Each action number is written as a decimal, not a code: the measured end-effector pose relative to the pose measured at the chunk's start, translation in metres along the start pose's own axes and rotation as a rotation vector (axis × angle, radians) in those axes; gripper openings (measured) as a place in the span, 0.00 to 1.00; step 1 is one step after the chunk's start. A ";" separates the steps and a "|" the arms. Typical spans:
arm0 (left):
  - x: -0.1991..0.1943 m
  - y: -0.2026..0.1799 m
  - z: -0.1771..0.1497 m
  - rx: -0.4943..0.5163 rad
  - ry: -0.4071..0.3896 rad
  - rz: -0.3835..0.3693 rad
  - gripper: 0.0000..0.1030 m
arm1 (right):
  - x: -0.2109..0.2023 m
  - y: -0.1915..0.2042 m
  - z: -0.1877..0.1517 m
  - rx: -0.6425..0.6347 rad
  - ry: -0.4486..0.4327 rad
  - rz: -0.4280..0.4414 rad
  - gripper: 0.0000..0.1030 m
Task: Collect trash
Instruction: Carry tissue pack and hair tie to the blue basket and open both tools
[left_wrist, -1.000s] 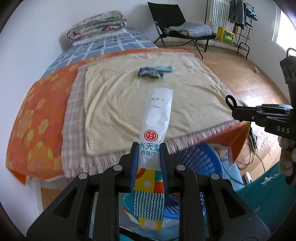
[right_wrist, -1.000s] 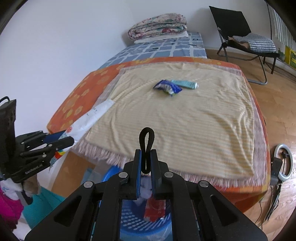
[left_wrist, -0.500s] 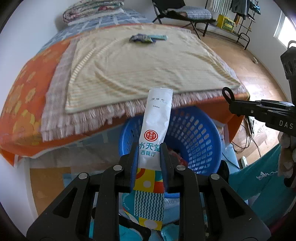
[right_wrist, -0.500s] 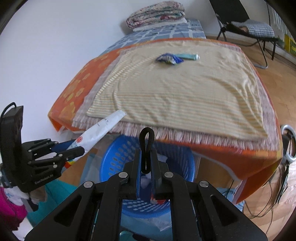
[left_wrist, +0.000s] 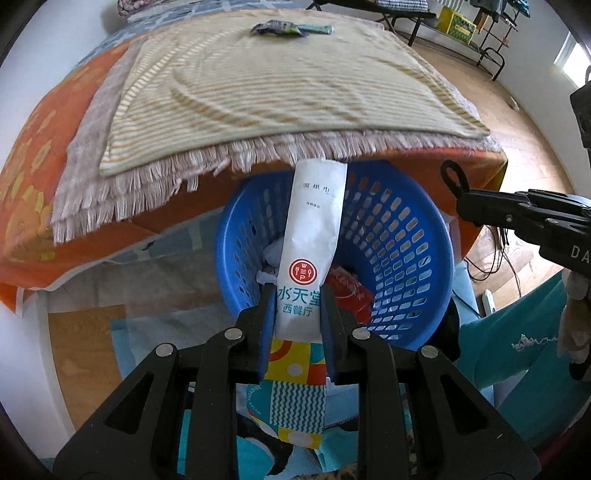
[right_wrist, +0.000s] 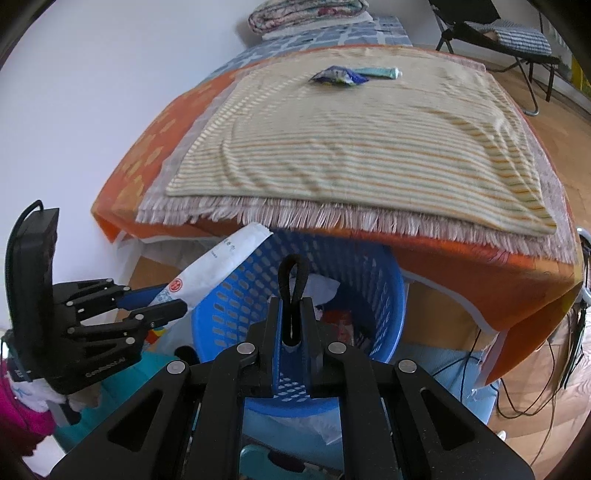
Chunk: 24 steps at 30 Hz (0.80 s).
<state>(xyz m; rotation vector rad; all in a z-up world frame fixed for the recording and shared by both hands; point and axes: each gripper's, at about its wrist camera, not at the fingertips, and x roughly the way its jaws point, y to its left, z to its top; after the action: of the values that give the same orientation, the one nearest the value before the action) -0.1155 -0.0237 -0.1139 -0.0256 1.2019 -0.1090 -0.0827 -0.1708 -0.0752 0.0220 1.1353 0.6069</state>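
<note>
Two tools, each gripping 1 item: left (left_wrist: 297, 306) wipe packet (left_wrist: 314, 236), right (right_wrist: 291, 317) black loop (right_wrist: 293, 291).

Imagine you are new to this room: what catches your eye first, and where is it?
The bright blue basket stands on the floor below the bed's edge, with rubbish inside. Over it, the left tool grips a long white packet. Farther back, a blue wrapper lies on the striped blanket.
</note>
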 end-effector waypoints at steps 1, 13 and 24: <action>0.002 0.000 0.000 0.001 0.006 0.000 0.21 | 0.001 0.000 -0.001 0.001 0.002 0.000 0.07; 0.014 -0.002 0.001 -0.010 0.043 0.009 0.22 | 0.013 -0.002 -0.003 0.011 0.031 0.006 0.07; 0.017 -0.003 0.003 -0.008 0.036 0.022 0.47 | 0.018 -0.003 -0.003 0.013 0.045 -0.002 0.25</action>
<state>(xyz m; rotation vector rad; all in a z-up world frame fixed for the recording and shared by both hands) -0.1073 -0.0288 -0.1280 -0.0176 1.2378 -0.0859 -0.0793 -0.1662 -0.0924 0.0185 1.1827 0.6013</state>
